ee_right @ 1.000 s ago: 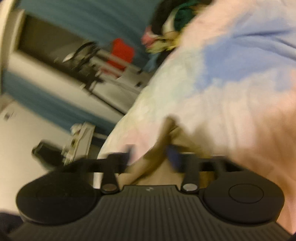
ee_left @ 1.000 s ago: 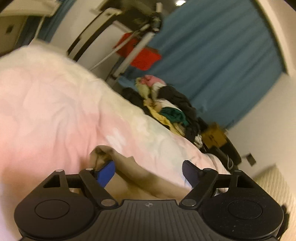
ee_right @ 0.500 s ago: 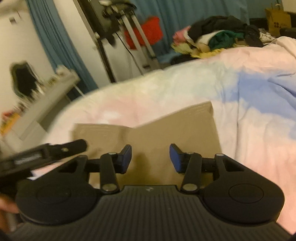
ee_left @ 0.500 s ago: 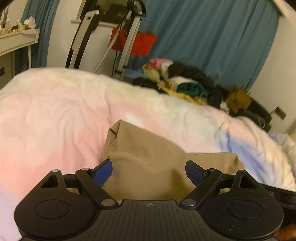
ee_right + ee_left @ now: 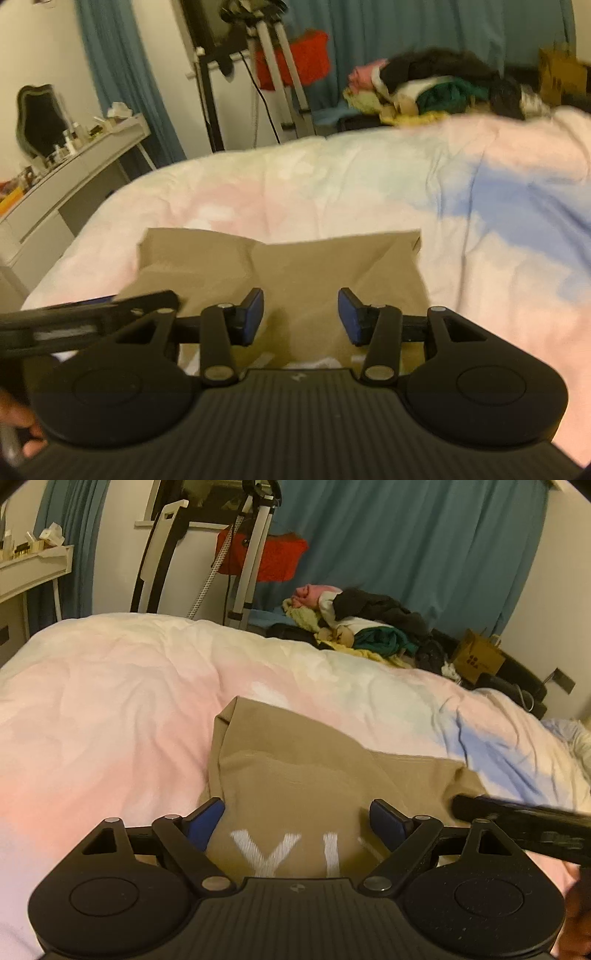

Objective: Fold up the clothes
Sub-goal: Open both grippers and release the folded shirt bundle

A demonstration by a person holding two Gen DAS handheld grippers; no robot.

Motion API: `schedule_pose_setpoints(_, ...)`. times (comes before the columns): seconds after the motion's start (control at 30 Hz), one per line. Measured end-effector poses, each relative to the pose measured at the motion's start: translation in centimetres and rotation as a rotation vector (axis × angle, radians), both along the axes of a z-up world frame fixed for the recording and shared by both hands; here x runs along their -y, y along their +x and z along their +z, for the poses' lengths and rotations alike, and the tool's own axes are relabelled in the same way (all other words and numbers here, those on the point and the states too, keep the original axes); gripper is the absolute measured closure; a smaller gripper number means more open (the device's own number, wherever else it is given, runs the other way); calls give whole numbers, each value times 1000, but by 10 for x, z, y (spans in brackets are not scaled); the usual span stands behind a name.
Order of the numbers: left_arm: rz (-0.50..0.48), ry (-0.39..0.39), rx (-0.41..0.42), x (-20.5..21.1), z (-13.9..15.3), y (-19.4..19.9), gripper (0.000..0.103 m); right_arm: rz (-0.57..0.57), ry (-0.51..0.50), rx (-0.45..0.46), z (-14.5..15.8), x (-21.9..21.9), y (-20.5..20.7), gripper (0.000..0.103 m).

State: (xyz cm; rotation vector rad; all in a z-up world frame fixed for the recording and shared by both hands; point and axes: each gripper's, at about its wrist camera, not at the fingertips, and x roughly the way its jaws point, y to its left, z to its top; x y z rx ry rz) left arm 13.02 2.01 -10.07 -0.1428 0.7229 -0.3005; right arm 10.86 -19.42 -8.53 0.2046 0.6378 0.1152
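two wrist-camera views over a bed covered by a pastel pink, white and blue duvet (image 5: pixel 110 709). on its near part lies a tan garment (image 5: pixel 295 775), partly folded, with white printed letters (image 5: pixel 284 853) on the edge closest to the cameras; from the right wrist view it reads as a rough rectangle with a diagonal crease.

at far left, a white dresser (image 5: pixel 74 173) crowded with small items stands beside the bed. next, the left gripper (image 5: pixel 297 821) hangs above the garment's near edge, its blue pads spread wide with the lettering showing between them; nothing is pinched. to the right of it, the right gripper (image 5: pixel 301 317) sits above the near middle of the tan cloth; its jaws have just been closing and now stand partly apart, no fabric caught between them. each tool shows as a dark bar at the edge of the other's view. at the back right, a heap of unfolded clothes (image 5: pixel 369 627) lies beyond the bed in front of a blue curtain (image 5: pixel 424 546).

the next fold probably starts from this near edge. to do it well, each tool should pinch a near corner through every layer, lift together and carry the edge evenly toward the far edge, keeping the cloth taut so the crease stays straight and the soft duvet is not dragged along.
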Motion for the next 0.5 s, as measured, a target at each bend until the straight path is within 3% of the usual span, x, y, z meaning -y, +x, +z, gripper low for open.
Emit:
schedule_pose_setpoints(0.2, 14, 9, -5, -3, 10, -31, 17, -3, 2, -30, 4, 0, -35, 55)
schedule_pose_setpoints(0.37, 13, 65, -23, 4, 2, -43, 17, -21, 4, -109, -26, -3, -30, 57)
schedule_pose_setpoints(0.5, 44, -2, -47, -6, 6, -58, 18, -35, 38, -119, -32, 0, -28, 57)
